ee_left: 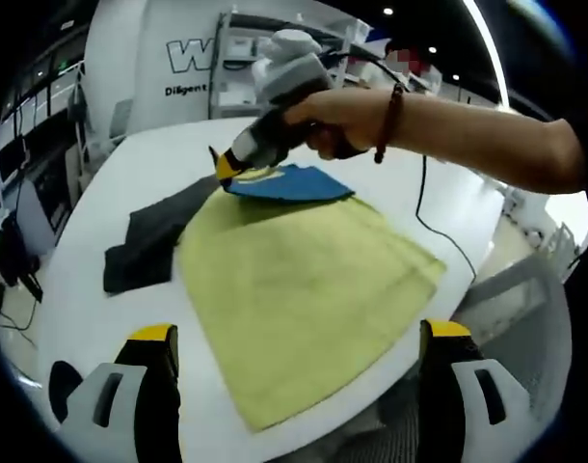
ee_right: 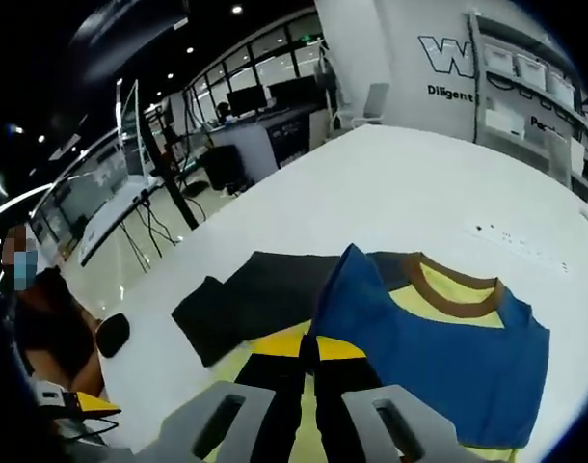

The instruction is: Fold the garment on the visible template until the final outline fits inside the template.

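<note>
1. Locate the garment: a blue shirt with a brown collar and yellow inner lining. It lies on the white counter, at the far end of the yellow-green template. A dark cloth lies beside the template and partly under the shirt.
2. Right tool: the jaws are pressed together on a raised blue edge of the garment. Maintain this pinch through the fold.
3. Carry the pinched edge over the shirt body in a low arc. Lay it flat before releasing, so that no ridge forms.
4. Align the folded edge inside the template outline. Judged from these views, the fold is at an early stage.
5. Left tool: the jaws are spread wide and hold nothing, above the near edge of the template. Use it to pin down the cloth.
</note>
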The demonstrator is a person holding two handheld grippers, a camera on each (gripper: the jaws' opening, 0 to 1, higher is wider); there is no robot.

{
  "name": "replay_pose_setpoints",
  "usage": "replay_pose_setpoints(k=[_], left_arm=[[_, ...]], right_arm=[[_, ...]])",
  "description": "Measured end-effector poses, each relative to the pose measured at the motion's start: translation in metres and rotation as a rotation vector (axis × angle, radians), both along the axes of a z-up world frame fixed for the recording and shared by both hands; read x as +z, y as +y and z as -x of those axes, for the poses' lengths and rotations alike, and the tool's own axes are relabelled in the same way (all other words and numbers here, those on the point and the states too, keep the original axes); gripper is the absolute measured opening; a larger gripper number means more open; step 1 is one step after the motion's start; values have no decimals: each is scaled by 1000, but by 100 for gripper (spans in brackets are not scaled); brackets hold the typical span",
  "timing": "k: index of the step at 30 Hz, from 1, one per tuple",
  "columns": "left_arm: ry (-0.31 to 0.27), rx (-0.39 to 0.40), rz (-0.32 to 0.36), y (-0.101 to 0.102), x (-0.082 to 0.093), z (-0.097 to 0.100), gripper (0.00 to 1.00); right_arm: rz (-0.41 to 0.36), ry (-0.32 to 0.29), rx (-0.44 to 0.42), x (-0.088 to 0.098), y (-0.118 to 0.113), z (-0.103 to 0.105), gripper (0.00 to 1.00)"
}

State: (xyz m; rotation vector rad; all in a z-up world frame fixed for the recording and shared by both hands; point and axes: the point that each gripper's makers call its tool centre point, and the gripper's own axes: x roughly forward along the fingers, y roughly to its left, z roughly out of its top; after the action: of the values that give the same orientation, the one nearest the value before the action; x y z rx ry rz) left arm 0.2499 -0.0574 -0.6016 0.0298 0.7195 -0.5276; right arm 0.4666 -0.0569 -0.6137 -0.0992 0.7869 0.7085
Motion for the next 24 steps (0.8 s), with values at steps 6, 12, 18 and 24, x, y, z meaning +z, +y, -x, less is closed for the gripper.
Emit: replay_pose_setpoints(k=[6,12,18,24], left_arm=[[10,-4,3,-2,-4,0,99],[17,-3,4,-1,-7,-3,98],[14,6,-3,0,-12,-8,99],[31,17,8,0,-18,-9,99]], right_arm=[[65,-32,47,-20,4,-1,0],[39,26,47,-43,13,-1,0],[22,49,40,-54,16,-4,0],[-33,59,53,-57,19,-1,0]])
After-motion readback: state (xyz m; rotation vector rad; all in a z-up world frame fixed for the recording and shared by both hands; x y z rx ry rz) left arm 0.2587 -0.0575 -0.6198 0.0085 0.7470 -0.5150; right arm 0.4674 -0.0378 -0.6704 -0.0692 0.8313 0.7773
